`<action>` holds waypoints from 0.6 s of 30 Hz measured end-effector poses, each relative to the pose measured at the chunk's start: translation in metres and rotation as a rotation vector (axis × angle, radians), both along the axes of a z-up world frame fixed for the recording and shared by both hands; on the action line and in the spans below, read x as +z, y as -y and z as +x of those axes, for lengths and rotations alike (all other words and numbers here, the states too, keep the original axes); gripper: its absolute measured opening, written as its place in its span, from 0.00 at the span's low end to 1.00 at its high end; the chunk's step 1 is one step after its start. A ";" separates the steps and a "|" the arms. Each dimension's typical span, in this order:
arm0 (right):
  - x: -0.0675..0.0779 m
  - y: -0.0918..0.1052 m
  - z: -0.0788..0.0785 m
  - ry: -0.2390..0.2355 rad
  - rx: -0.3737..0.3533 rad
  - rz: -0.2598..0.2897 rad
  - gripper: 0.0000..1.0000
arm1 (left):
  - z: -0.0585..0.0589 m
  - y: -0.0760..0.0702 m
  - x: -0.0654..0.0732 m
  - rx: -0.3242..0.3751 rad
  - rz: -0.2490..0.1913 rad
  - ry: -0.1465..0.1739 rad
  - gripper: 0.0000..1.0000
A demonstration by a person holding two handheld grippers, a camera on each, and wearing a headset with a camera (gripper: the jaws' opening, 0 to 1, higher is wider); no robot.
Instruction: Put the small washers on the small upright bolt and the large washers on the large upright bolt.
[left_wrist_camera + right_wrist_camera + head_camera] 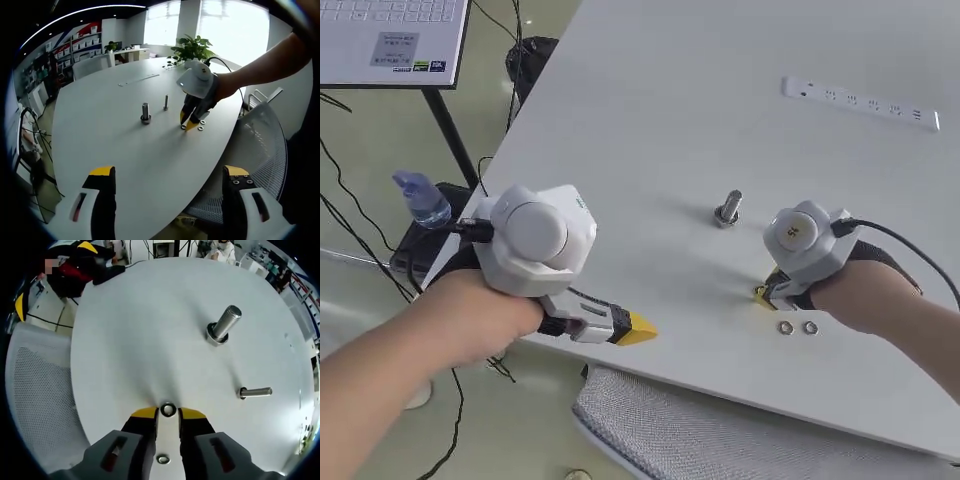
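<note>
Head view: my left gripper point(636, 328) hangs at the white table's point(670, 120) near edge. My right gripper point(765, 293) points down onto it, with two washers point(786, 327) just beside and the large bolt point(728, 209) upright beyond.

Left gripper view: my left jaws gape wide, holding nothing.

Right gripper view: my right jaws stand narrowly parted, with one washer point(168, 409) flat on the table at their tips. The small bolt point(255, 391) stands well apart.

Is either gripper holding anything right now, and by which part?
Left gripper: open, empty. Right gripper: tips flank a washer at its rim; whether it is clamped cannot be told.
</note>
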State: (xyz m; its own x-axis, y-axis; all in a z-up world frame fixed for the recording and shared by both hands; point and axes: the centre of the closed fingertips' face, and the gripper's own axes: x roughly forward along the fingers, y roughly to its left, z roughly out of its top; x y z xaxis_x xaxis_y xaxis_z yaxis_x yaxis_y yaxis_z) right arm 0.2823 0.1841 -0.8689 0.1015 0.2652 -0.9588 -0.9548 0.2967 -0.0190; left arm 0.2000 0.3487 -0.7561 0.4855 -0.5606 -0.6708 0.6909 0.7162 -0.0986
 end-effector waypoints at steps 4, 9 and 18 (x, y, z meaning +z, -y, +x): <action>0.000 0.000 0.001 -0.004 0.013 -0.007 0.15 | 0.000 -0.001 0.001 0.004 -0.005 0.003 0.88; -0.001 0.000 0.001 -0.006 0.020 -0.004 0.14 | 0.001 -0.003 0.002 0.017 -0.020 0.002 0.87; -0.006 0.002 0.008 -0.011 0.038 -0.015 0.13 | 0.004 0.001 0.002 0.019 -0.019 0.000 0.86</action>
